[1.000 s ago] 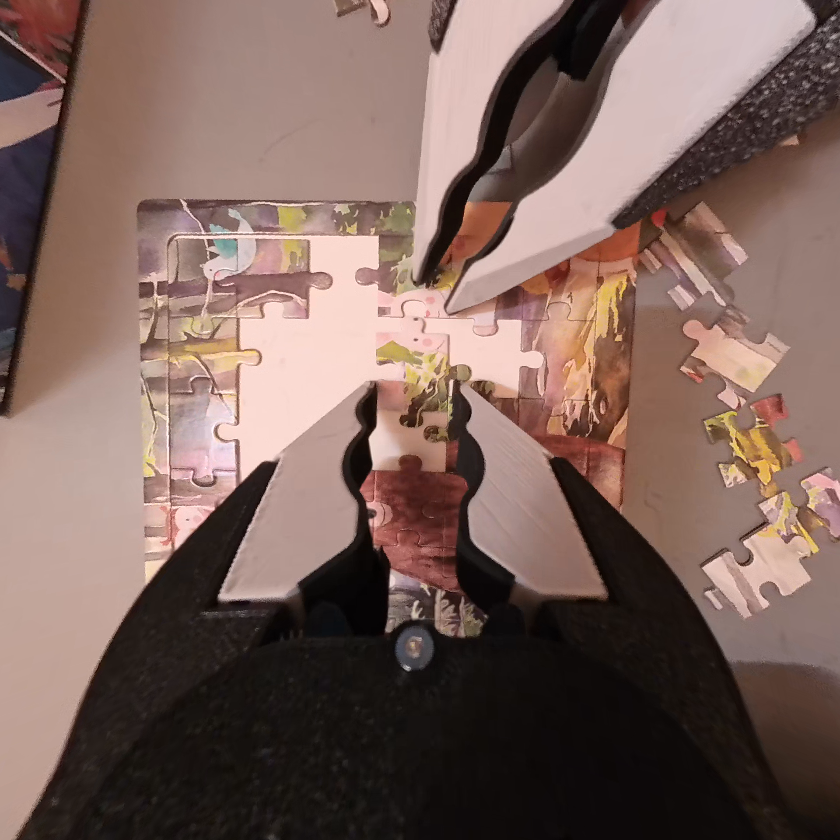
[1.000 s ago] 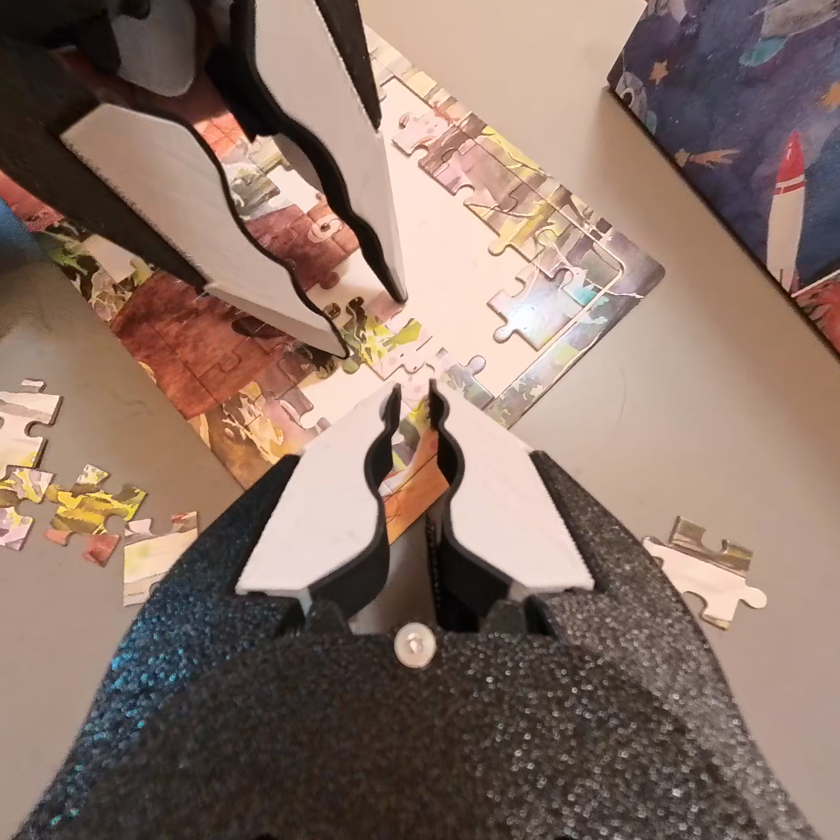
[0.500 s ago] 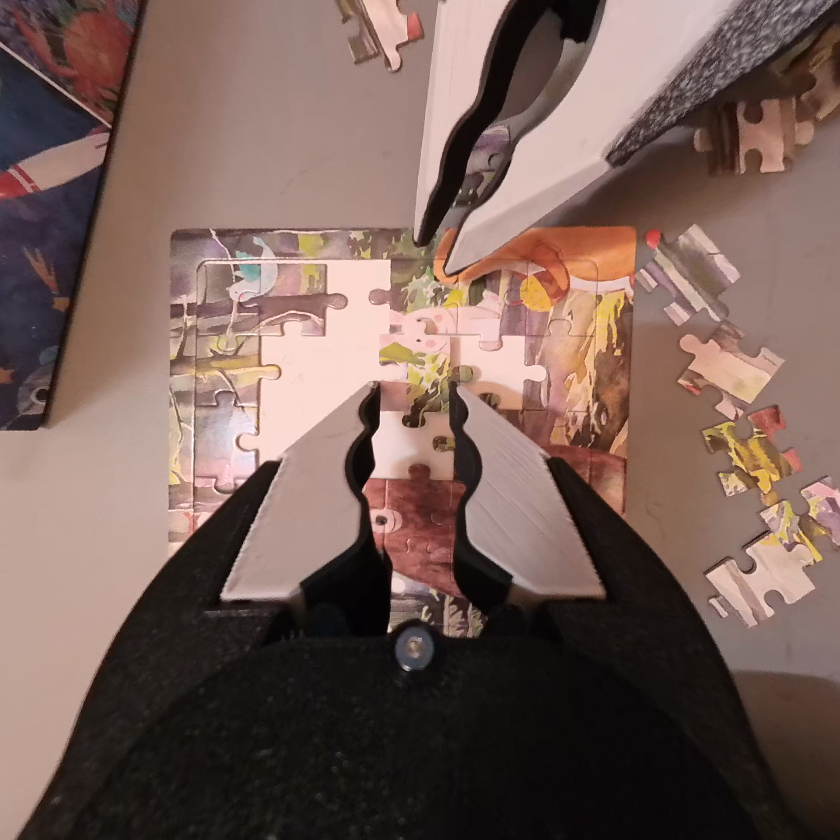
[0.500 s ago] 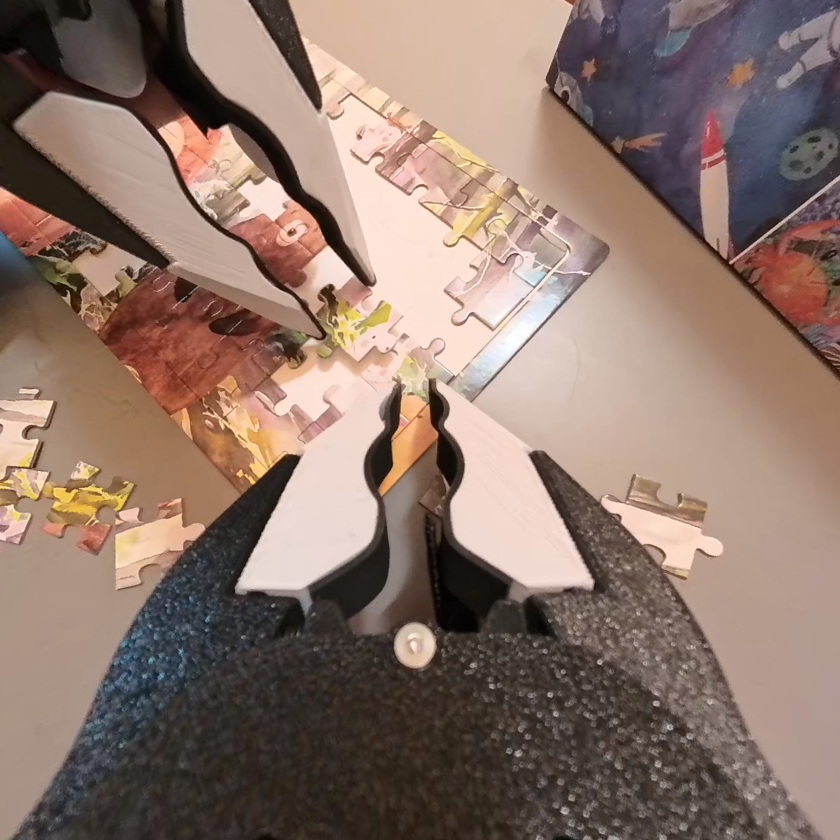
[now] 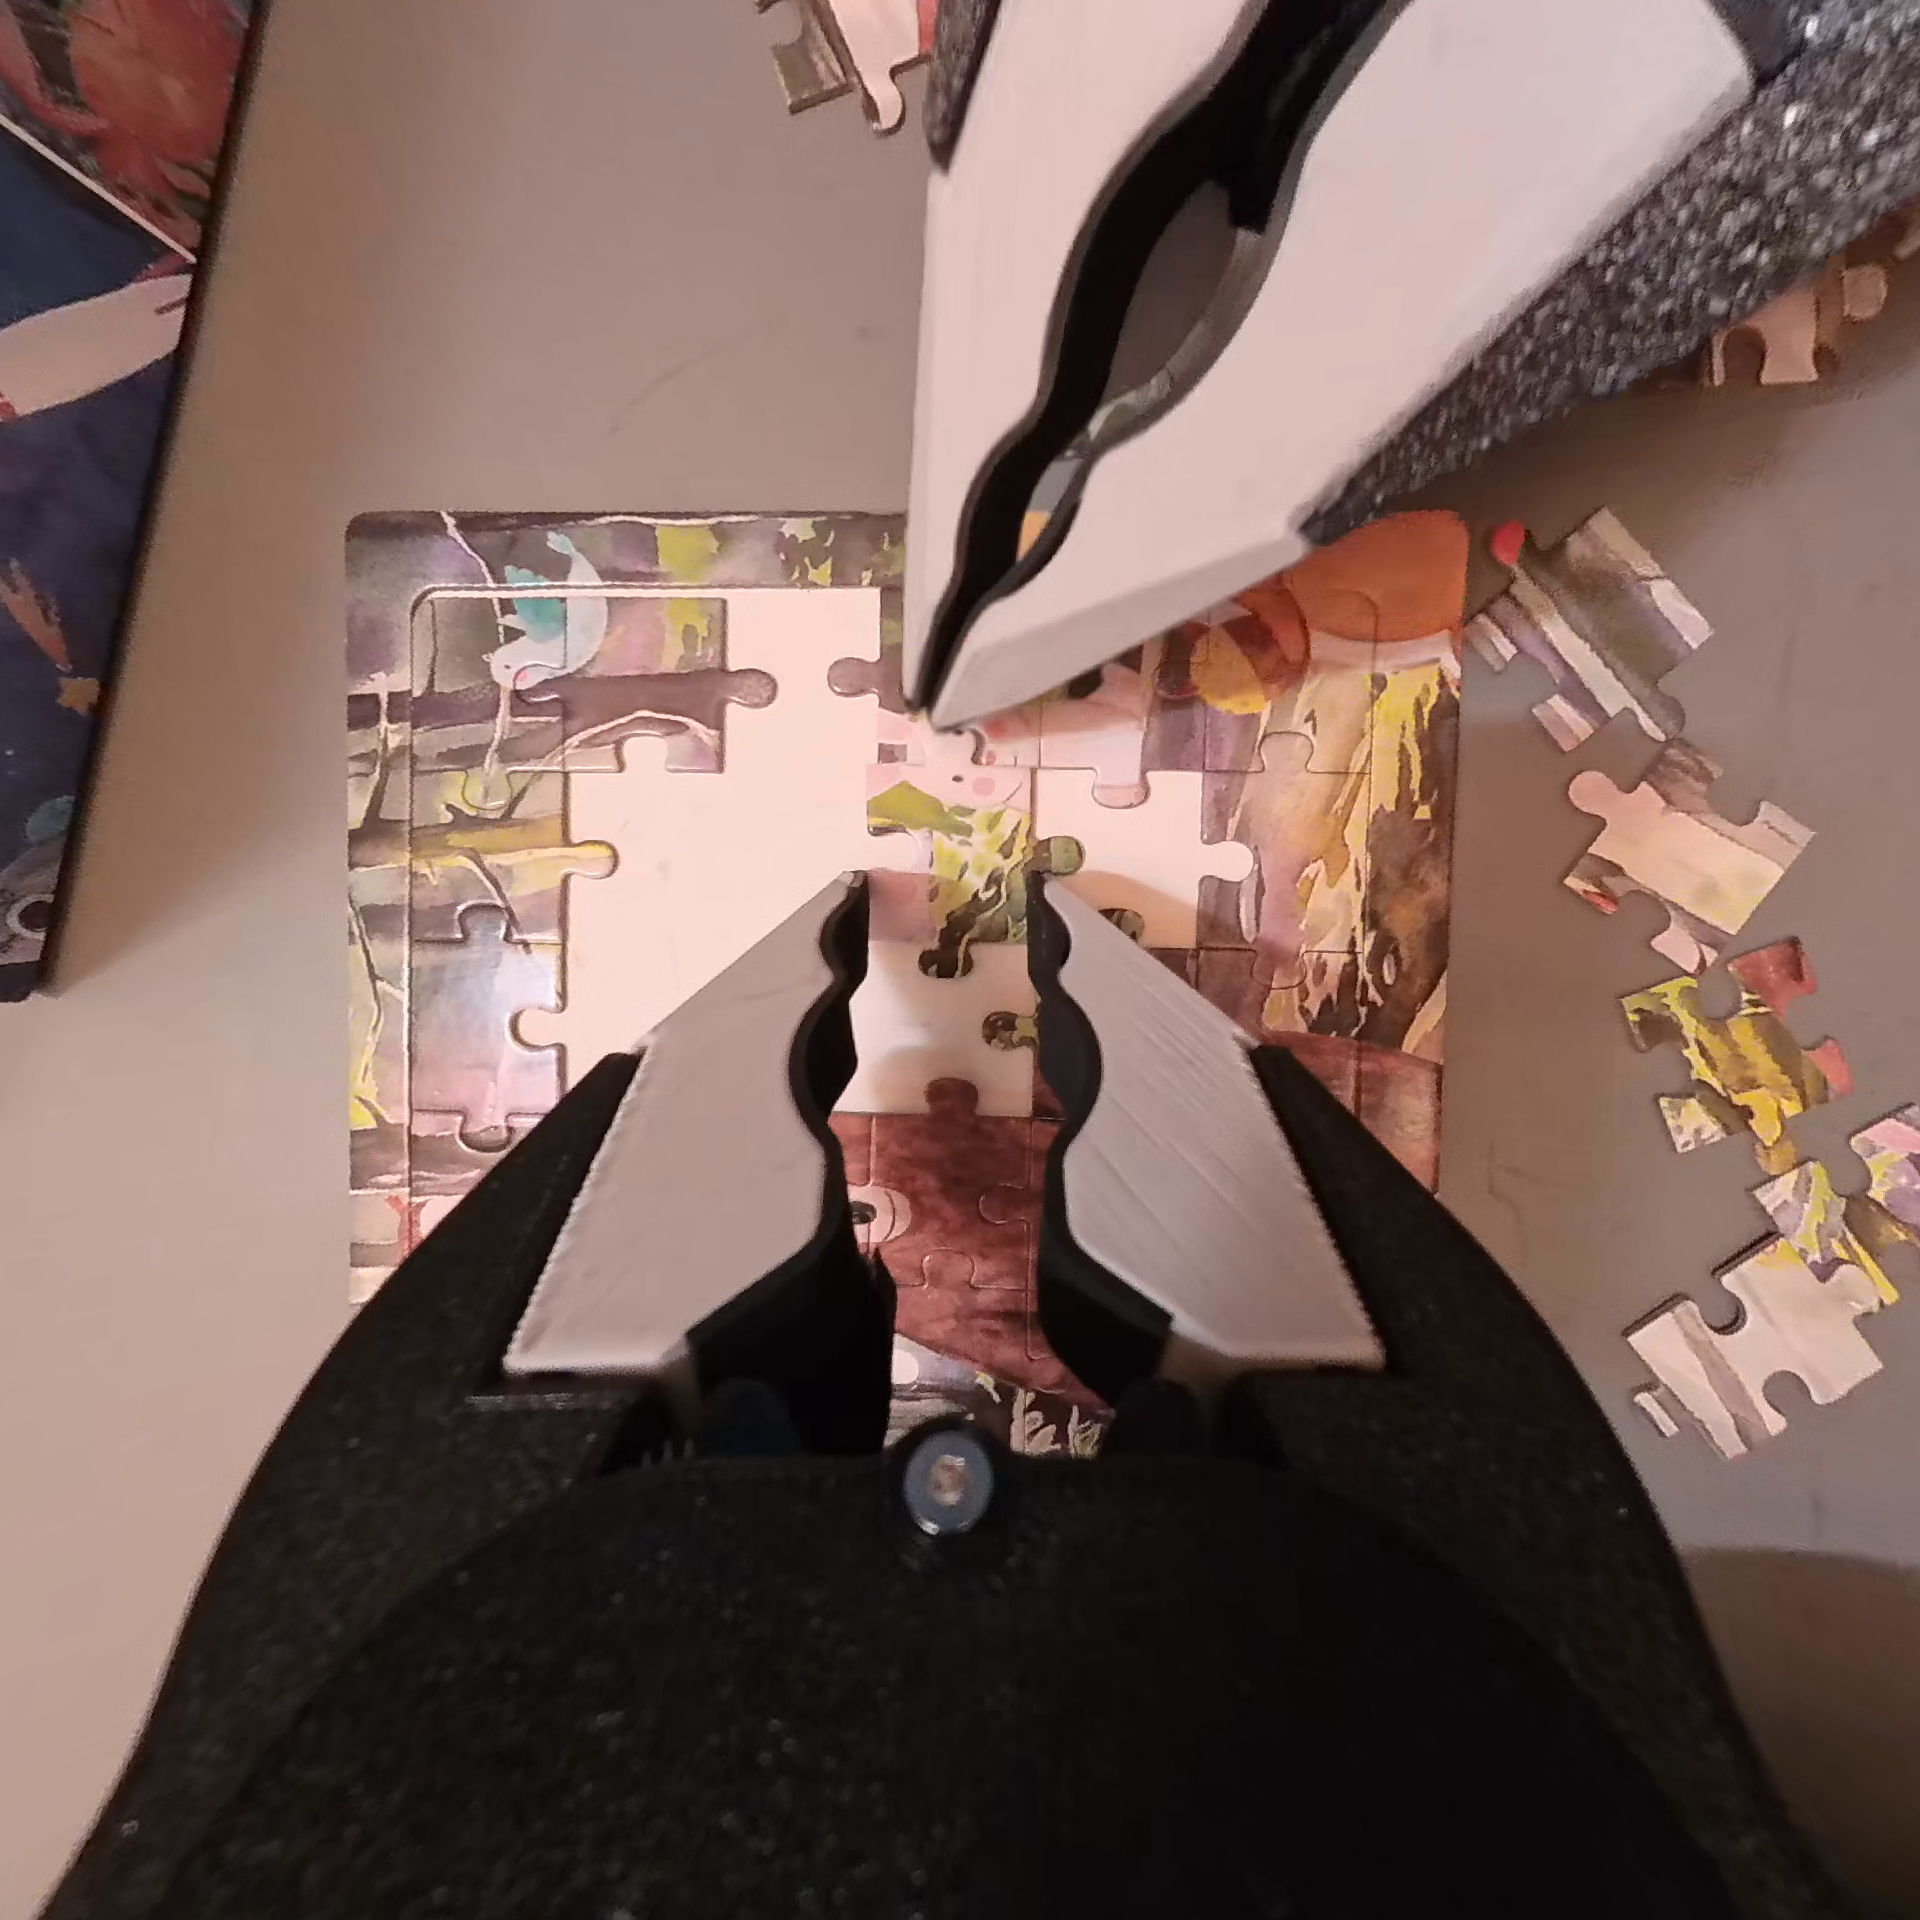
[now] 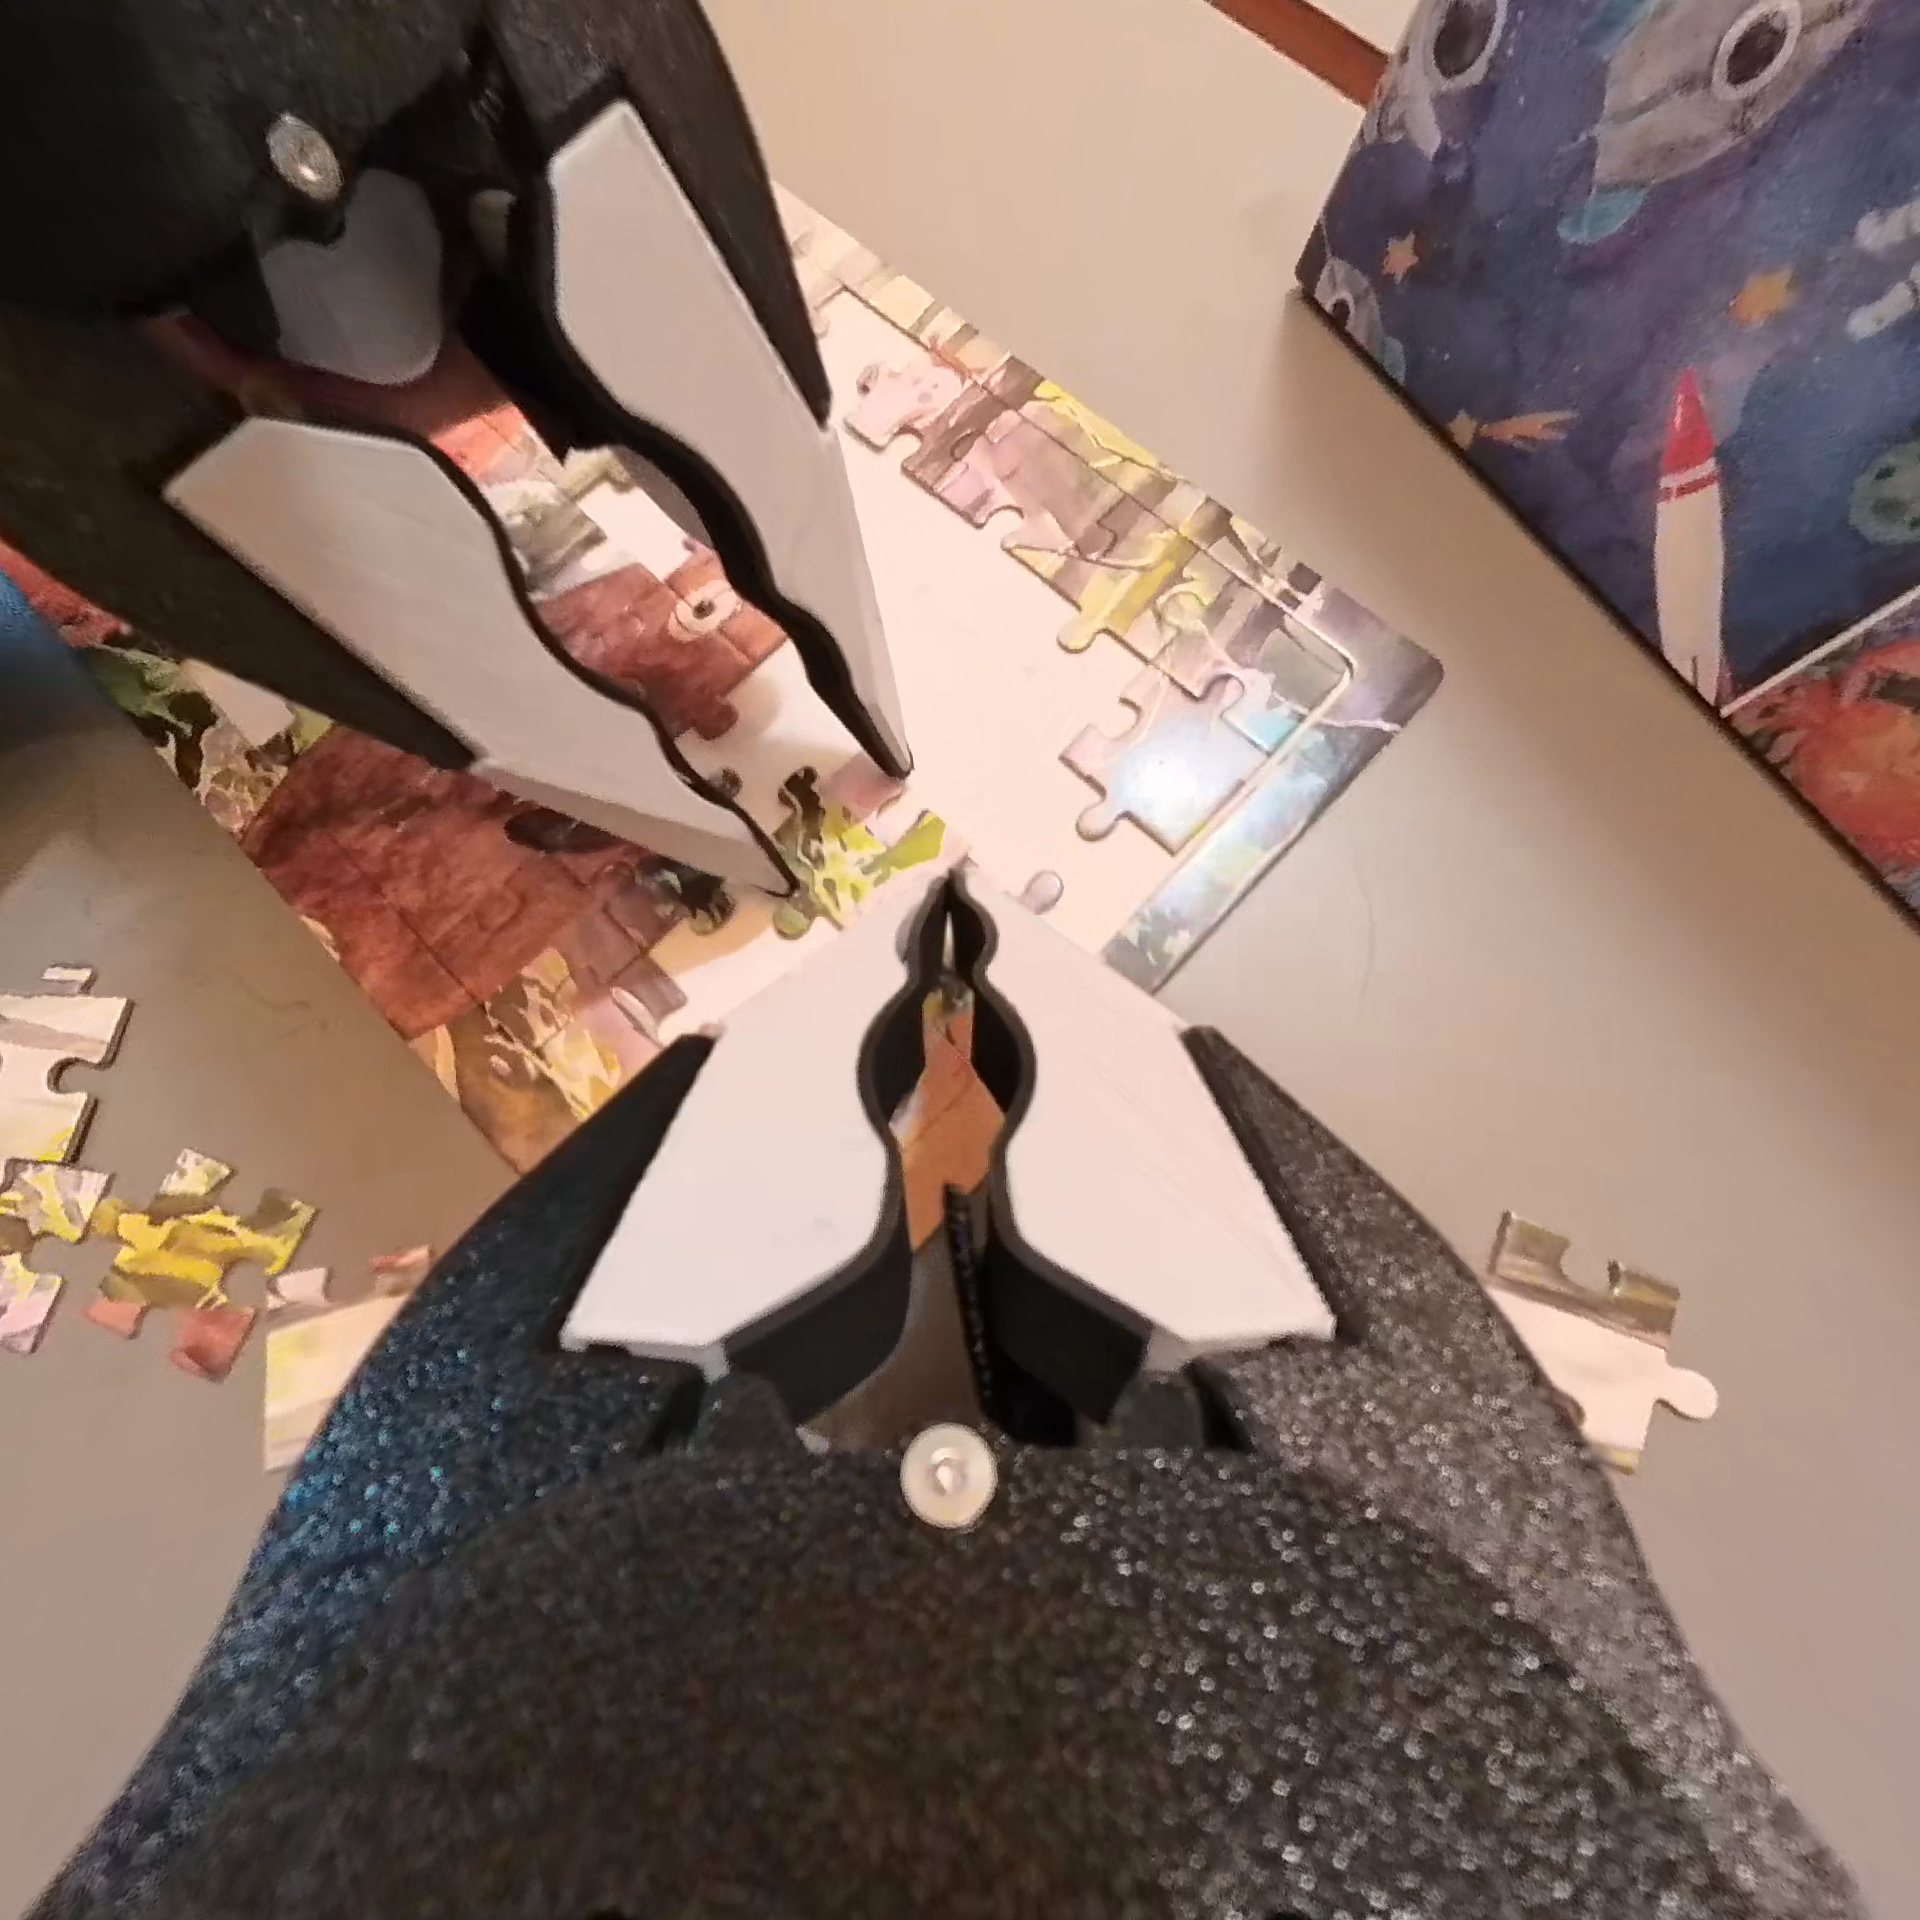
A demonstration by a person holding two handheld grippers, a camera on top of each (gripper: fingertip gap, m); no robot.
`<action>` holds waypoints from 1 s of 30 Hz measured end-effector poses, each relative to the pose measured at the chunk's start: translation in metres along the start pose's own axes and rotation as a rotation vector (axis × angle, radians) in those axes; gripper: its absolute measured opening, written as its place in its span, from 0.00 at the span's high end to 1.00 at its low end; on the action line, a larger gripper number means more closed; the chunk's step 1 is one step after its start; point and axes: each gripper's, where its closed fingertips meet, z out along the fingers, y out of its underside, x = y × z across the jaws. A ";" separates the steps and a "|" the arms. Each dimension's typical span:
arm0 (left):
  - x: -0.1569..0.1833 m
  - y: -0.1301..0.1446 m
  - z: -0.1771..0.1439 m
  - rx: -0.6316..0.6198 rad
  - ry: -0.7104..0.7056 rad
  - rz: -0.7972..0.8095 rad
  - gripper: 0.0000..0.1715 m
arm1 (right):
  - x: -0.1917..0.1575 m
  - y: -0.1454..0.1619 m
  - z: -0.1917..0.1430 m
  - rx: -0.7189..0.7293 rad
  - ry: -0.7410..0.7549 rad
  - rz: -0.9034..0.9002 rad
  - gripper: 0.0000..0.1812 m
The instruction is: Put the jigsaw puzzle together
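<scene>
Both grippers hang over the jigsaw puzzle [image 5: 499, 831] on the grey table [image 5: 582, 291]. The left gripper [image 5: 948, 883] has its two white fingers spread apart with nothing between them. Its tips sit low over the middle of the puzzle, by a green and yellow leafy bit.

The right gripper [image 6: 951, 891] has its fingers pressed almost together at the tips. I cannot tell if a piece is pinched in there. Its tips come down near the top middle of the puzzle, just beside a white gap where pieces are missing.

The puzzle lies flat in its frame. Big white holes show on its left half, and the brown and orange parts are filled in.

Loose pieces [image 5: 1730, 1049] lie scattered on the table off the puzzle's right side. One more loose piece [image 6: 1590, 1340] lies alone. A blue box [image 6: 1662, 312] with a rocket picture stands at the table's edge.
</scene>
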 end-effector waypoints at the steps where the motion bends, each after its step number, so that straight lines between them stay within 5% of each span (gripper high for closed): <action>1: -0.001 0.000 0.000 0.002 -0.005 0.002 0.83 | -0.002 -0.001 0.002 -0.002 -0.003 -0.008 1.00; 30: 0.001 -0.005 -0.001 0.034 -0.001 0.008 0.84 | -0.003 0.012 0.009 -0.068 0.005 -0.003 1.00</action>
